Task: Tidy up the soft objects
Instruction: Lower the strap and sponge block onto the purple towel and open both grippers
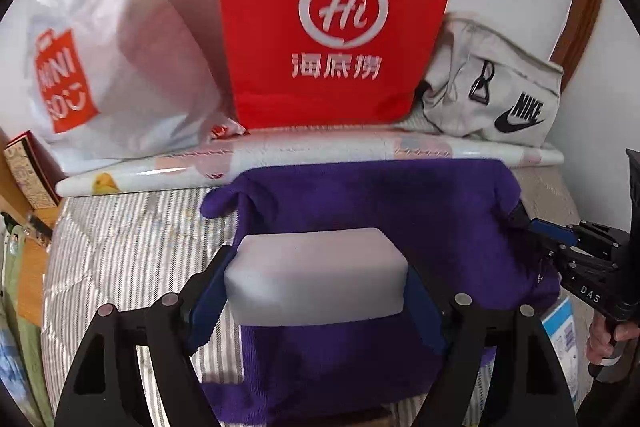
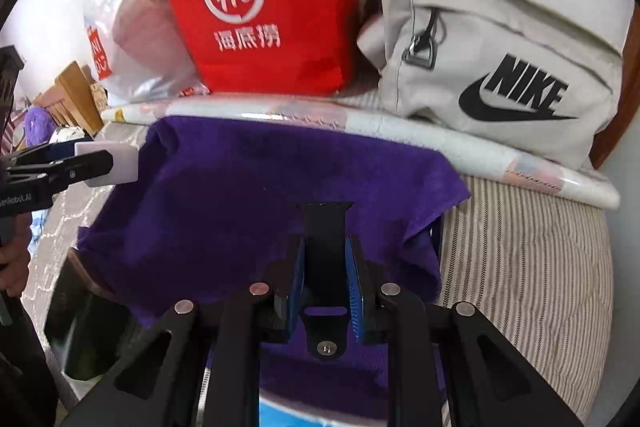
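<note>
Left gripper [image 1: 316,281] — black angular frame, blue finger pads [image 1: 204,303], silver round rivets. Right gripper [image 2: 326,279] — same black frame, ribbed blue pads, central screw, white "DAS" lettering; bare-skinned hand [image 1: 610,337].

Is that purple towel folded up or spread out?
Mostly spread out. The towel lies opened across the striped bed, with rumpled corners and its near right edge bunched at the right gripper.

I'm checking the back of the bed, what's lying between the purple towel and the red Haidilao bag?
A long rolled white printed sheet lies crosswise between the purple towel and the red bag; both wrist views show it.
</note>
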A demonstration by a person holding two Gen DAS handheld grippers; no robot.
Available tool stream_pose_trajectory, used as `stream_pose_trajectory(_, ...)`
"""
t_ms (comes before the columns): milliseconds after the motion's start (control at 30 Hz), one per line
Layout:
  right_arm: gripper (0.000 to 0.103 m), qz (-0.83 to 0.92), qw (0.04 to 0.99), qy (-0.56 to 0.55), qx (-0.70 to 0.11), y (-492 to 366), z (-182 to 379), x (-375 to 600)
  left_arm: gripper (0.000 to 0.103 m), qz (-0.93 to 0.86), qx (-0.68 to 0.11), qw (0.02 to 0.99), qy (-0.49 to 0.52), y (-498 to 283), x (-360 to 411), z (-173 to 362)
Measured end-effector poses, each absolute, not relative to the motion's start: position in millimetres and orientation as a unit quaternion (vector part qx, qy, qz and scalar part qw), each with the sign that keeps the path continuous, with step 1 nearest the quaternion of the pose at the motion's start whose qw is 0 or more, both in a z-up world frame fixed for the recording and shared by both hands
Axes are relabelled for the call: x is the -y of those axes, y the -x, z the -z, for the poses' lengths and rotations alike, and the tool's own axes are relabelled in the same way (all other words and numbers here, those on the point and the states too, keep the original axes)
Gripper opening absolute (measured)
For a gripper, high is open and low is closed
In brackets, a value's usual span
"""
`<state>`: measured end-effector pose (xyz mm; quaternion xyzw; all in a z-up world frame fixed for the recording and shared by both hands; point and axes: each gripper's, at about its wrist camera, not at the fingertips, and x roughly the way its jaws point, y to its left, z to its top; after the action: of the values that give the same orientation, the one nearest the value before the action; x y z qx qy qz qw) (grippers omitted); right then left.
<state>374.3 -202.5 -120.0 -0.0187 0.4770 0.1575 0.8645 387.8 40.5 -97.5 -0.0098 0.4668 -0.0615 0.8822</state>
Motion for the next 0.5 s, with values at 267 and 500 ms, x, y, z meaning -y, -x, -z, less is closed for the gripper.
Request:
stream_pose_trajectory(267,0.021,-0.15,0.85,0.026,-0.505,-388,138,202,0.079,0.067,-0.5,0.863,0.035,-424,-43,122)
stream_pose_trajectory(500,0.021,-0.146,0.84,0.024,-0.523,-399,147,201,0.079,0.066,-0.511,0.856,0.034,-442,-38,136)
